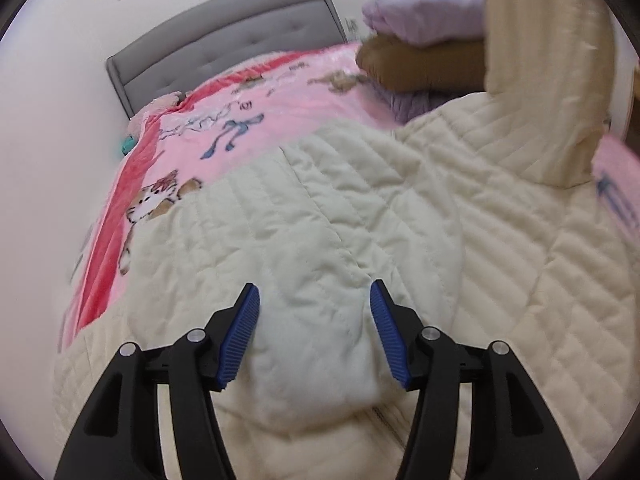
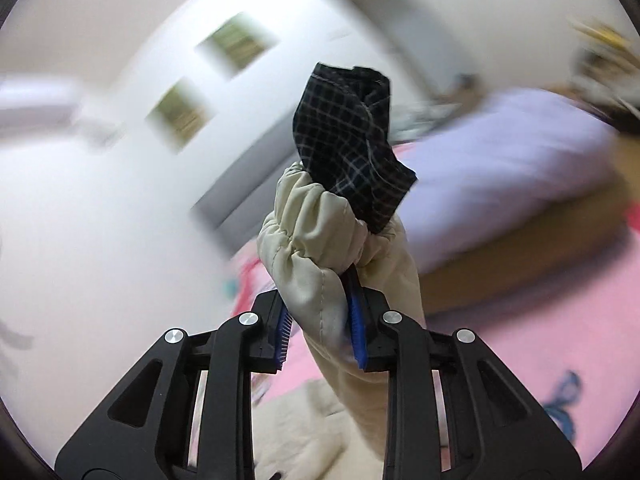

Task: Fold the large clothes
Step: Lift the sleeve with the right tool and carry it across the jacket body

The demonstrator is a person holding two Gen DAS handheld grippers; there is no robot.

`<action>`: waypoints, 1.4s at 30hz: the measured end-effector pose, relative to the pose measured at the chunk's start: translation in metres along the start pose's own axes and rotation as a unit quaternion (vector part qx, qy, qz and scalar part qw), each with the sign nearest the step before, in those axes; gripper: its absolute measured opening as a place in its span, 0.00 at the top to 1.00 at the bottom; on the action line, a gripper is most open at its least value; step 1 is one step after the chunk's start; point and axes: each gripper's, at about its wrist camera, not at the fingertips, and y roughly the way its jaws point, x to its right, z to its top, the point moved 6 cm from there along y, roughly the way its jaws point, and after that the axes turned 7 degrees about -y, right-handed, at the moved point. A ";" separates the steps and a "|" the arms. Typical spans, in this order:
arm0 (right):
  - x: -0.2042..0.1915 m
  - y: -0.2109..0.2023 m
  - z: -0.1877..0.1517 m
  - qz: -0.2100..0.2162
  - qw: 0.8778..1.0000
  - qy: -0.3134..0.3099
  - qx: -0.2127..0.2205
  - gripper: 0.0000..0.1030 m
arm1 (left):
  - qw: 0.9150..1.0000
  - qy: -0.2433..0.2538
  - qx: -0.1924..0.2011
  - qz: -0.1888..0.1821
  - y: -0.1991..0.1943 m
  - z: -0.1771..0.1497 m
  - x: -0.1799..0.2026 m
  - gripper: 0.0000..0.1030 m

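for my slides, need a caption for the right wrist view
Right gripper lifts the cream jacket's sleeve cuff, dark plaid lining poking out.

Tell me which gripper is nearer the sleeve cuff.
Right. The right gripper has its jaws shut on the sleeve just below the cuff, held up in the air. The left gripper hovers open over the jacket body on the bed.

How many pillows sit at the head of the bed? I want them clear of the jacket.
2: a lilac pillow stacked on a brown pillow, in the bed's far right corner. The raised sleeve may hide more.
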 end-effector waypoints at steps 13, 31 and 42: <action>-0.219 0.136 -0.238 0.121 0.915 -0.265 -0.280 0.78 | 0.994 -0.104 -0.015 -0.005 -0.059 -0.061 -0.120 0.37; -0.241 0.106 -0.350 0.208 0.866 -0.276 -0.360 0.23 | 0.998 -0.037 -0.010 -0.049 -0.085 -0.054 -0.156 0.37; -0.176 0.068 -0.293 0.122 0.898 -0.235 -0.351 0.30 | 0.983 -0.045 -0.044 -0.172 -0.108 -0.042 -0.129 0.34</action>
